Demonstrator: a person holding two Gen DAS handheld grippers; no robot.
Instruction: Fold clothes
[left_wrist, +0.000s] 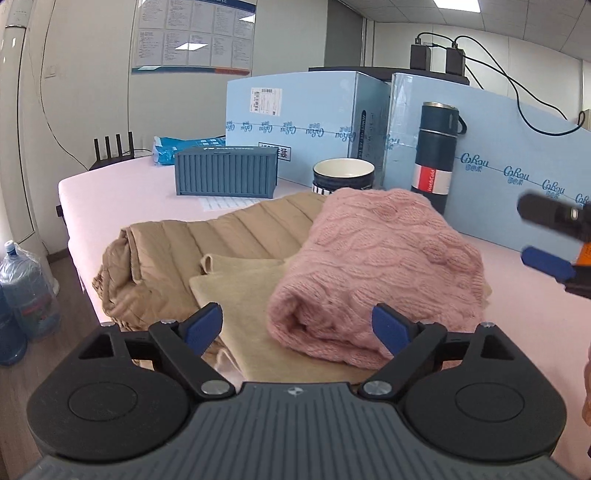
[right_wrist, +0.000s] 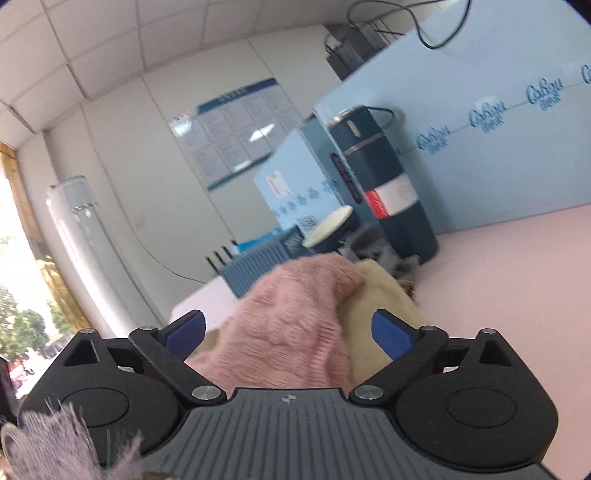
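- While I hold the left hand-held gripper (left_wrist: 297, 328) low at the near desk edge, its jaws stand wide and grip nothing; the tan quilted garment (left_wrist: 207, 240) lies rumpled at the far left, one end bunched close to the desk (left_wrist: 110, 192) edge. Risk: a tug on any layer above could drag that bunch over the edge.
- Next along, the cream garment (left_wrist: 240, 291) lies flat over the tan one, with the pink knit sweater (left_wrist: 376, 273) folded or rolled into a thick bundle on top of it. Whether this pile is finished or waiting to be redone, I cannot tell from how it lies.
- Risk at the pink bundle: the loose cable knit looks prone to snagging on a pad, and a bite taken at the rolled end may catch the cream layer beneath as well, pulling both out of shape.
- Behind the pile stand a mug (left_wrist: 343, 175) and a tall flask (left_wrist: 436, 155). A wide sweep of cloth could tip either.
- On the right, the right hand-held gripper (right_wrist: 288, 336) is also spread wide and empty, tilted, with the pink sweater between its pads. This view is blurred, so I judge contact uncertain; closing blind here may pinch the wrong fold.
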